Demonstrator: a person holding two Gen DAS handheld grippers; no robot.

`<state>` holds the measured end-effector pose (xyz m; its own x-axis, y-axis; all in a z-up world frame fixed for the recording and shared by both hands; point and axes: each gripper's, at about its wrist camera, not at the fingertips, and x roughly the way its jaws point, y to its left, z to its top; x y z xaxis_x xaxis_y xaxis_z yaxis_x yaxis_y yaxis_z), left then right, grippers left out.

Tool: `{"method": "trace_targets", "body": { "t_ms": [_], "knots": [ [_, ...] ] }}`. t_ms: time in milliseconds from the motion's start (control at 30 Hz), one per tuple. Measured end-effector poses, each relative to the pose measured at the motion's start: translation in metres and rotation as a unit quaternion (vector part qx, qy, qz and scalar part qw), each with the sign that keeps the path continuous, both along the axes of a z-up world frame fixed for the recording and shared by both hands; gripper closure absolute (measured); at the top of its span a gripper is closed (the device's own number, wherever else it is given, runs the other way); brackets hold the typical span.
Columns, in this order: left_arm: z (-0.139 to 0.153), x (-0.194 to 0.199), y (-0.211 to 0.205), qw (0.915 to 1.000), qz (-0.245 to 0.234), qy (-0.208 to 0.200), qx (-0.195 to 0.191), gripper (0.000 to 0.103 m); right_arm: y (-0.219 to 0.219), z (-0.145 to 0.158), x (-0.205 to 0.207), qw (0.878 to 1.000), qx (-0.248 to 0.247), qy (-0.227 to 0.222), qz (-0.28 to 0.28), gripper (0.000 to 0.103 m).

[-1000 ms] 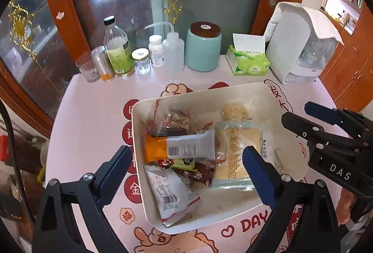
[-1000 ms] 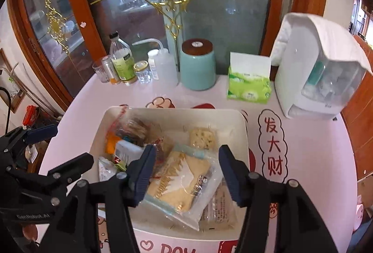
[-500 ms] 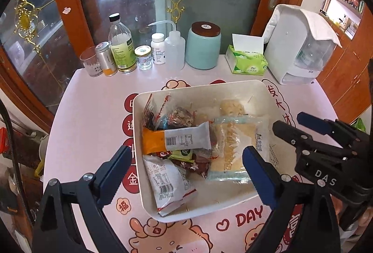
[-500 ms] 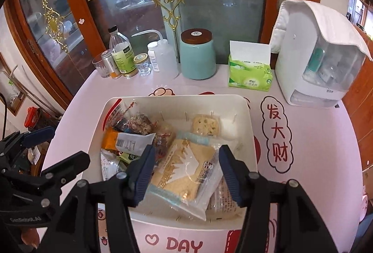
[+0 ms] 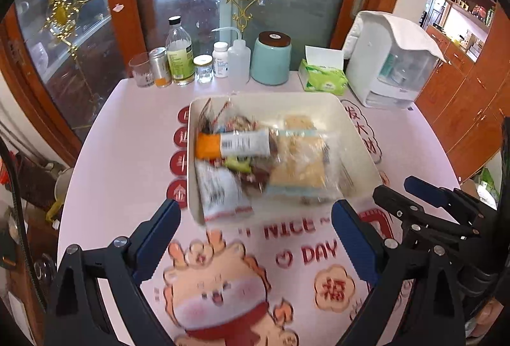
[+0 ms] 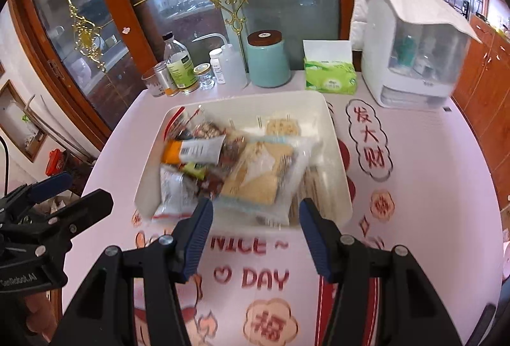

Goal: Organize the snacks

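Now the snacks are lying piled in the white tray point(image 5: 357, 135) in the middle of the pink worktop point(image 5: 127, 129). On top, the big clear cracker bag point(image 6: 264, 174) is lying with its long side running away from the jaws, toward the far jars. The orange and white bar point(image 5: 234, 143) is lying across, from side to side.

The tray is sitting just ahead of both sets of jaws. The right gripper point(image 6: 253, 237) is pointing straight at the cracker bag and looks nearer to it. The left gripper point(image 5: 255, 241) is pointing at the tray's near left corner, by the white packet point(image 5: 220, 193).

Both sets of jaws are standing open and holding nothing.

Compared with a second ago, both grippers are pulling back. Before, the jaws were hanging over the snacks. Now they are hanging over the bare worktop, and more of the cartoon print point(image 5: 220, 291) is showing. The snacks are lying as before.
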<state>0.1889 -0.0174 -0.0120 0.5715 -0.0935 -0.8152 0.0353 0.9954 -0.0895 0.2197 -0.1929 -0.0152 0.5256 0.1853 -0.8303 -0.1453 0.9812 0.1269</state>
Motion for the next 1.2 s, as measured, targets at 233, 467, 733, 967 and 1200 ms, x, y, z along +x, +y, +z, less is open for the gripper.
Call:
{"method": "trace_targets", "body": {
  "t_ms": [233,467,733,967,1200],
  "knots": [
    [0.008,-0.084,-0.005,0.9997,0.017,-0.004,0.014,0.008,-0.01,0.013,-0.085,1.0,-0.004,-0.001,0.002,0.046],
    [0.016,-0.142,-0.014,0.9988,0.032,-0.018,0.033,0.008,-0.021,0.023,-0.156,1.0,0.004,-0.001,-0.007,0.046],
    [0.018,-0.179,-0.032,0.9982,0.039,-0.026,0.037,0.008,-0.029,0.037,-0.198,0.999,0.012,-0.011,-0.035,0.046],
    [0.022,-0.189,-0.038,0.9968,0.047,-0.037,0.053,0.008,-0.031,0.045,-0.211,0.998,-0.006,-0.027,-0.053,0.045],
    [0.02,-0.19,-0.033,0.9967,0.057,-0.028,0.05,0.008,-0.018,0.047,-0.216,0.999,-0.02,-0.035,-0.029,0.045]
  ]
}}
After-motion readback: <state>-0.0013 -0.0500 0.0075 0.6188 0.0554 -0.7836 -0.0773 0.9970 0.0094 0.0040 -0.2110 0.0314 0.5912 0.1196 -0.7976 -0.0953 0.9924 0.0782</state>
